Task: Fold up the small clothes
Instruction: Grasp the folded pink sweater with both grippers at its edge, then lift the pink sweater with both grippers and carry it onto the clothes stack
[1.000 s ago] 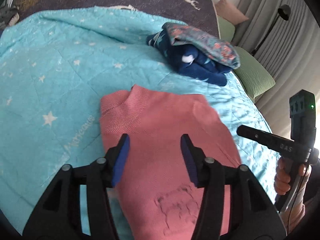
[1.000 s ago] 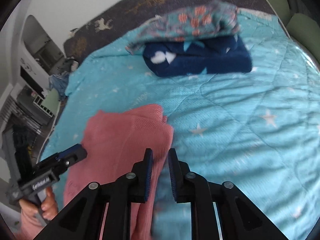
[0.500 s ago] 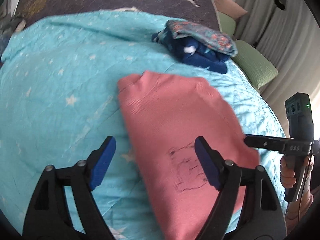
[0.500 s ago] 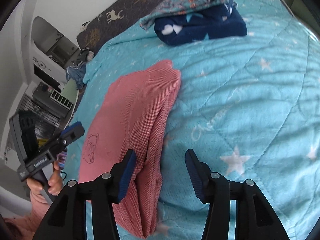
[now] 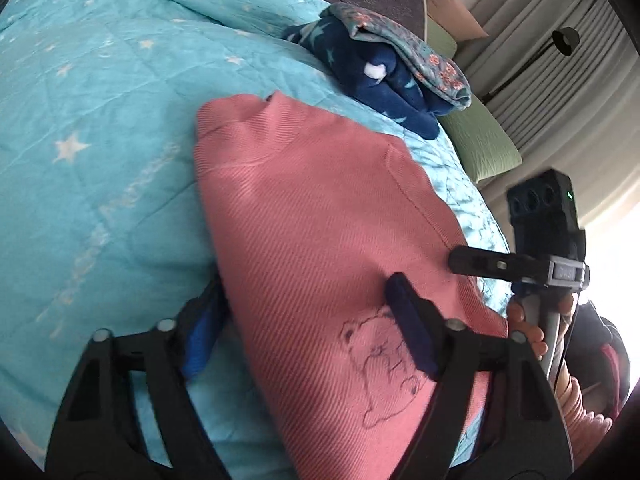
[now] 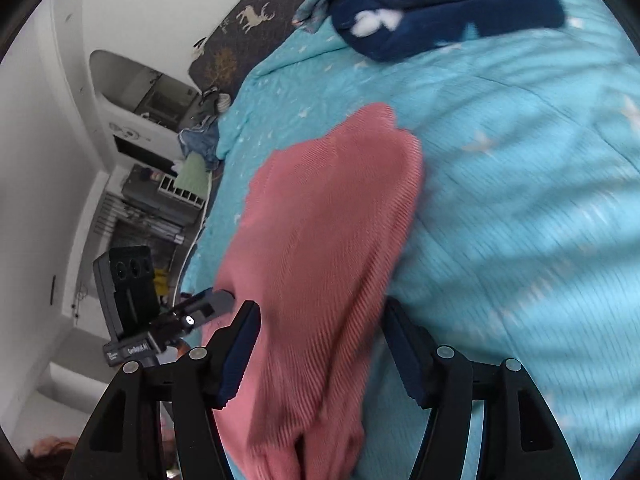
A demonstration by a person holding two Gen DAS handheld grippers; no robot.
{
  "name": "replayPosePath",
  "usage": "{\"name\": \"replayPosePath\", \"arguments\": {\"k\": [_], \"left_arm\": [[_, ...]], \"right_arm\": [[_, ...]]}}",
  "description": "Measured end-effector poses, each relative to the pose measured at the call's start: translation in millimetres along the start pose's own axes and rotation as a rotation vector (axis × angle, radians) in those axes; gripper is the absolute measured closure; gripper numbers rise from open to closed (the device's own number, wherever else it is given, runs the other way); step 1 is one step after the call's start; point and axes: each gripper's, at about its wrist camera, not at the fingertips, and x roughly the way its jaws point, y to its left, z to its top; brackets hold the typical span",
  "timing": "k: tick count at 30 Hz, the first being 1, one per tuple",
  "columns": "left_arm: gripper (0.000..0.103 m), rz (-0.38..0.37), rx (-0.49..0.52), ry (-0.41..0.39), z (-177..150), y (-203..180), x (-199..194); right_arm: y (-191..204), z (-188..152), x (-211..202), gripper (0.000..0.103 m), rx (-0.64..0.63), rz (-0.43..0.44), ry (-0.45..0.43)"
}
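A pink knit sweater with a bear outline lies folded lengthwise on the turquoise star quilt. My left gripper straddles its near left edge. One finger sits low beside the fabric and the other rests over the bear. The jaws are closing, and the pads do not clamp the cloth. My right gripper straddles the sweater's right folded edge; its jaws are opening, with fabric between them and no grip. Each gripper shows in the other's view: the right gripper and the left gripper.
A folded stack, navy star fleece under a floral piece, sits at the far side of the quilt. Green pillows, grey curtains and a black lamp stand to the right. White shelving is beyond the bed's left edge.
Both grippers sank closer to the sweater. The right gripper went from nearly shut to wide apart. The left jaws spread wide, then narrowed a little around the sweater's edge.
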Motion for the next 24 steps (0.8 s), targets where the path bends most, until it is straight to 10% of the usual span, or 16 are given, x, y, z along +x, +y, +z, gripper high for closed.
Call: {"name": "replayPosePath", "arguments": {"k": [16, 24], "left_arm": [[0.052, -0.015, 0.034, 0.029, -2, -1, -9], [0.024, -0.054, 0.067, 0.109, -5, 6, -5]], "right_arm": [[16, 11, 26, 0.049, -0.063, -0.080, 0.025], [13, -7, 8, 0.049, -0.120, -0.119, 0.053]]}}
